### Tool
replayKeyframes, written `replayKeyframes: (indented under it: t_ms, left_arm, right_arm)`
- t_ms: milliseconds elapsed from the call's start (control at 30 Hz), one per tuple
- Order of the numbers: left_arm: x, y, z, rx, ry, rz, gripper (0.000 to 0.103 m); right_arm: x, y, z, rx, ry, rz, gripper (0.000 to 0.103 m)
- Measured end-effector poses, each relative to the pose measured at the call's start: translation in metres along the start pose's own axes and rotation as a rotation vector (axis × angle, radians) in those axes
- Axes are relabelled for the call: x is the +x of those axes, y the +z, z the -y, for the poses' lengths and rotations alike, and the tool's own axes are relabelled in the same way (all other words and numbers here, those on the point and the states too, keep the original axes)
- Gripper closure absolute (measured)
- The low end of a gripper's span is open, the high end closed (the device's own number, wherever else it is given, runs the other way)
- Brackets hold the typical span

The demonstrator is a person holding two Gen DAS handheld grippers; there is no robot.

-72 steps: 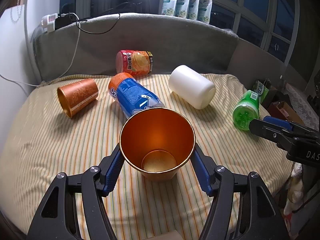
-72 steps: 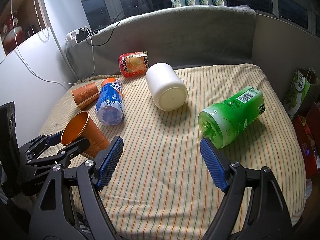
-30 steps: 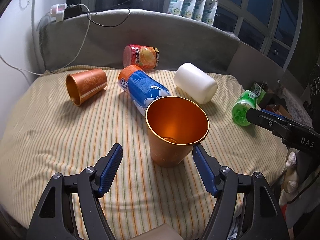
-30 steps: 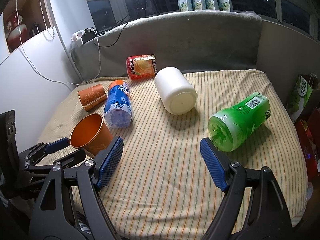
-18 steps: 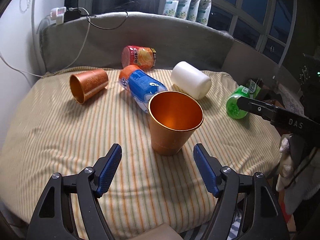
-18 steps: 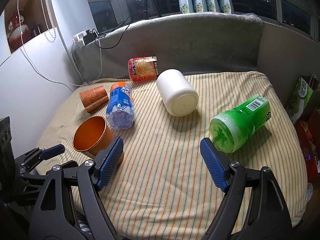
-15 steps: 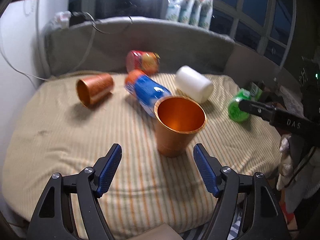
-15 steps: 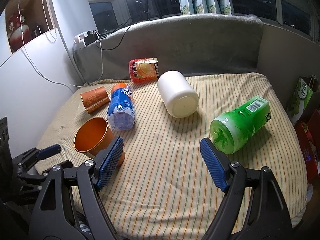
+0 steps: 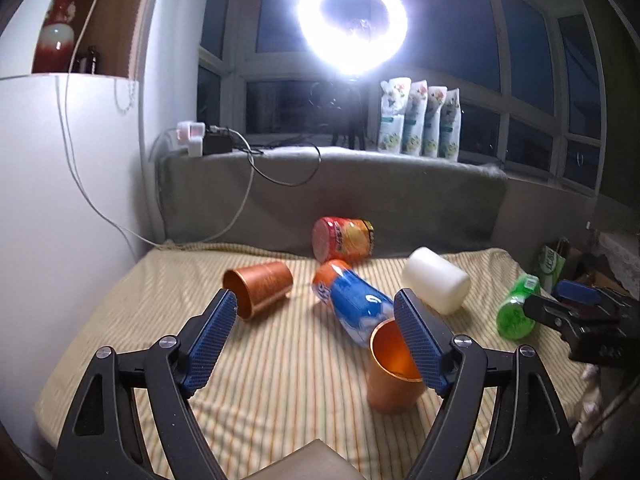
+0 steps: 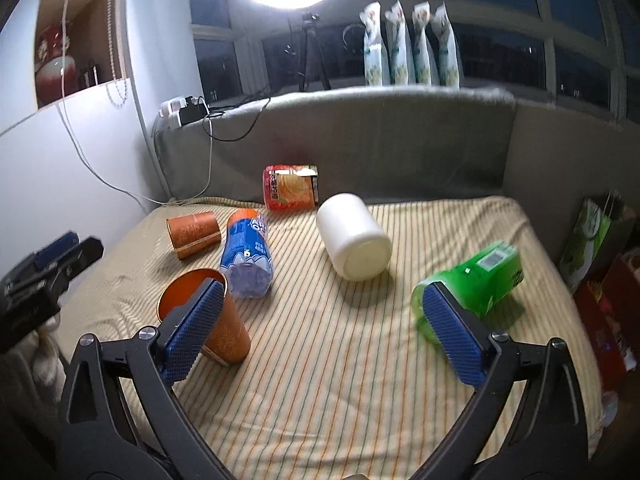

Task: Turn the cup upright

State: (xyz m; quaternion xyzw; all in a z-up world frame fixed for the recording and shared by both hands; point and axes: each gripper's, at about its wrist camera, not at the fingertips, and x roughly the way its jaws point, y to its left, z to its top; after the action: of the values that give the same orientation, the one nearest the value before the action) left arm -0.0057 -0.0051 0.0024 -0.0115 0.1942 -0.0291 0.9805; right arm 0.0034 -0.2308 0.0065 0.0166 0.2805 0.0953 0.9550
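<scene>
A copper cup (image 9: 390, 372) stands upright on the striped table (image 9: 280, 380), partly behind my left gripper's right finger; in the right wrist view this cup (image 10: 224, 332) sits behind that gripper's left finger. A second copper cup (image 9: 260, 283) lies on its side at the back left, also seen in the right wrist view (image 10: 193, 234). My left gripper (image 9: 316, 336) is open and empty, raised above and back from the table. My right gripper (image 10: 320, 326) is open and empty above the table's front.
A blue bottle (image 9: 354, 304), a white jar (image 9: 436, 285), a red snack can (image 9: 342, 239) and a green bottle (image 10: 476, 284) lie on their sides. A grey padded wall (image 9: 360, 196) backs the table. A ring light (image 9: 352, 24) shines above.
My left gripper let go of the upright cup, then pulled back, rose and tilted up. The right gripper also rose and tilted up. The cup stays standing.
</scene>
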Motion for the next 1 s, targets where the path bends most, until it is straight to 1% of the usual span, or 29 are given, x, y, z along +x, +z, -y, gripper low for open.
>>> replayKeyframes:
  t_ms: [200, 500, 1000]
  left_arm:
    - [-0.005, 0.003, -0.002, 0.007, 0.024, 0.042, 0.022]
    - [-0.008, 0.004, -0.002, 0.006, 0.022, 0.052, 0.022]
    - [-0.007, 0.004, -0.004, -0.008, 0.021, 0.051, 0.022]
  right_arm:
    - [-0.002, -0.005, -0.012, -0.043, 0.007, 0.011, 0.001]
    - [-0.006, -0.003, -0.025, -0.091, 0.004, 0.037, 0.001]
    - [-0.003, -0.008, -0.032, -0.1, 0.02, 0.018, 0.001]
